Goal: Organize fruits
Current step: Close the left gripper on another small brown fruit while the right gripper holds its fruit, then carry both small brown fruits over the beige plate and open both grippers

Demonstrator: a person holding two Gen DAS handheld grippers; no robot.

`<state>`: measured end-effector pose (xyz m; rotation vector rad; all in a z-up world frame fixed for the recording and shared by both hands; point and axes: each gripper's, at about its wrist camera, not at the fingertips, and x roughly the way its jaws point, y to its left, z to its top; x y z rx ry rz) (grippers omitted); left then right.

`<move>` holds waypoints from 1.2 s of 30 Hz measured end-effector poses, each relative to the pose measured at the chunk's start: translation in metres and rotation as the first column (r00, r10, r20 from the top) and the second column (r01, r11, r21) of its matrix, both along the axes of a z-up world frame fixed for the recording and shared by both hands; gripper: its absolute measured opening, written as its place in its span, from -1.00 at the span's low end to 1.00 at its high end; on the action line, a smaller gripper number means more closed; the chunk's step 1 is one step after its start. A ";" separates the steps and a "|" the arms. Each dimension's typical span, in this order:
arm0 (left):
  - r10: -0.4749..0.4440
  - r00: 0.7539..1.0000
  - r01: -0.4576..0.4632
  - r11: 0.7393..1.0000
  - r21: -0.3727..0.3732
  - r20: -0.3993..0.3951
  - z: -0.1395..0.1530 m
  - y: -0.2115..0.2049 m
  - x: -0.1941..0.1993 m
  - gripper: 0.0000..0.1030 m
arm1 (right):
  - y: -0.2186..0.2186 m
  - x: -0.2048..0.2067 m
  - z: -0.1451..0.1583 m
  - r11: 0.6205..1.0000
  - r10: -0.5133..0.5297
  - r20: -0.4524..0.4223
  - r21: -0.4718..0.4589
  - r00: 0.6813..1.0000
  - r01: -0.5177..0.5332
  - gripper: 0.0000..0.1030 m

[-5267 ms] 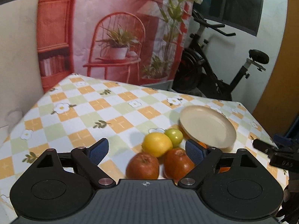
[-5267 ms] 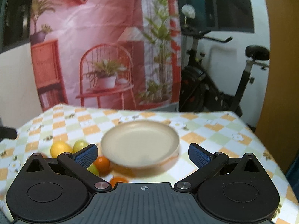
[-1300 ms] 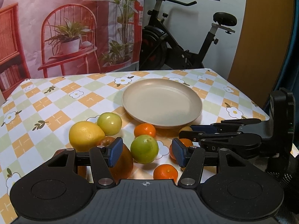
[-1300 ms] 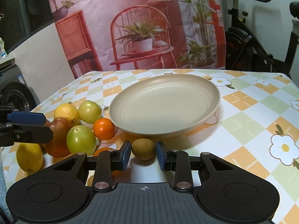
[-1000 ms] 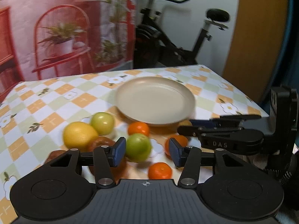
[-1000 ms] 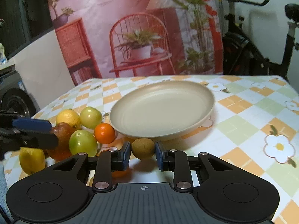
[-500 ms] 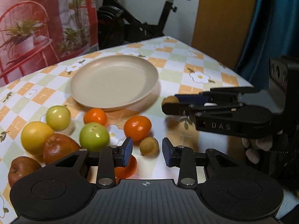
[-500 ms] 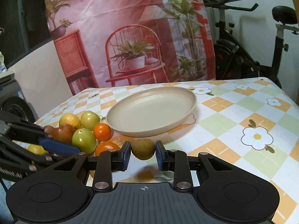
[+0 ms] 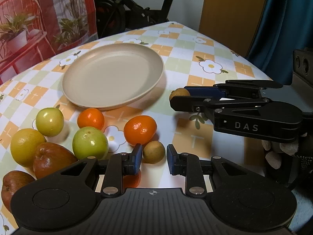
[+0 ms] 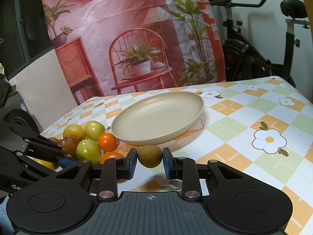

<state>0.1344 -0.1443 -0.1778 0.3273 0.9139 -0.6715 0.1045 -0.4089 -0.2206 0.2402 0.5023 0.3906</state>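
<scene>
A small brown fruit [image 9: 153,152] rests on the flowered tablecloth in front of an orange [image 9: 140,130]. My left gripper [image 9: 153,151] is closing on this fruit, and its blue pads meet the fruit's sides. My right gripper [image 10: 149,156] is shut on a second small brown fruit [image 10: 149,156] and holds it just above the cloth. From the left wrist view the right gripper [image 9: 177,96] hovers to the right of the empty beige plate [image 9: 113,78]. Green fruits [image 9: 90,143], a lemon [image 9: 25,148] and red-brown fruits [image 9: 50,159] lie to the left.
Another orange [image 9: 90,118] sits against the plate's [image 10: 156,113] near rim, and one lies under my left finger. A gloved hand [image 9: 277,152] holds the right gripper. The table's edge runs at the right by a blue curtain [image 9: 283,29]. An exercise bike [image 10: 254,58] stands behind.
My left gripper swung right and down, from around the green fruit to the small brown fruit, and its jaws narrowed onto it. The right gripper drew back slightly, still holding its fruit.
</scene>
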 end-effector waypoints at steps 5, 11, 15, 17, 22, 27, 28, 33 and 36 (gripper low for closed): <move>0.006 1.000 -0.006 1.000 -0.002 -0.030 -0.004 -0.002 0.004 -0.44 | 0.000 0.001 0.000 1.000 0.001 -0.001 0.001 1.000 -0.001 -0.50; 0.014 1.000 -0.014 1.000 -0.013 -0.015 -0.003 -0.002 0.003 -0.47 | 0.001 0.000 0.000 1.000 0.000 -0.001 0.002 1.000 0.000 -0.50; 0.002 1.000 -0.002 0.999 -0.047 0.008 0.007 0.001 -0.001 -0.47 | 0.001 -0.001 0.000 1.000 -0.002 0.005 0.009 1.000 0.002 -0.50; -0.003 1.000 0.005 0.998 -0.059 0.025 0.012 0.002 -0.002 -0.47 | 0.002 -0.001 0.001 1.000 -0.007 0.009 0.014 1.000 0.006 -0.50; 0.016 0.998 -0.010 0.995 -0.094 0.063 0.025 0.010 -0.001 -0.47 | 0.003 -0.001 0.003 1.000 -0.012 0.006 0.016 1.000 0.012 -0.50; 0.049 0.993 -0.036 0.993 -0.116 0.108 0.038 0.016 0.006 -0.47 | 0.001 0.002 0.011 1.000 -0.010 0.006 0.011 1.000 0.010 -0.50; 0.057 0.992 -0.043 0.992 -0.121 0.113 0.040 0.017 0.008 -0.47 | 0.000 0.003 0.014 1.000 -0.008 0.008 0.006 1.000 0.008 -0.50; 0.095 0.986 -0.075 0.987 -0.144 0.136 0.049 0.024 0.017 -0.47 | 0.001 0.007 0.031 1.000 0.004 0.027 -0.015 1.000 -0.004 -0.50; 0.113 0.982 -0.090 0.984 -0.155 0.150 0.055 0.028 0.022 -0.47 | 0.002 0.013 0.039 1.000 0.014 0.027 -0.017 1.000 -0.014 -0.50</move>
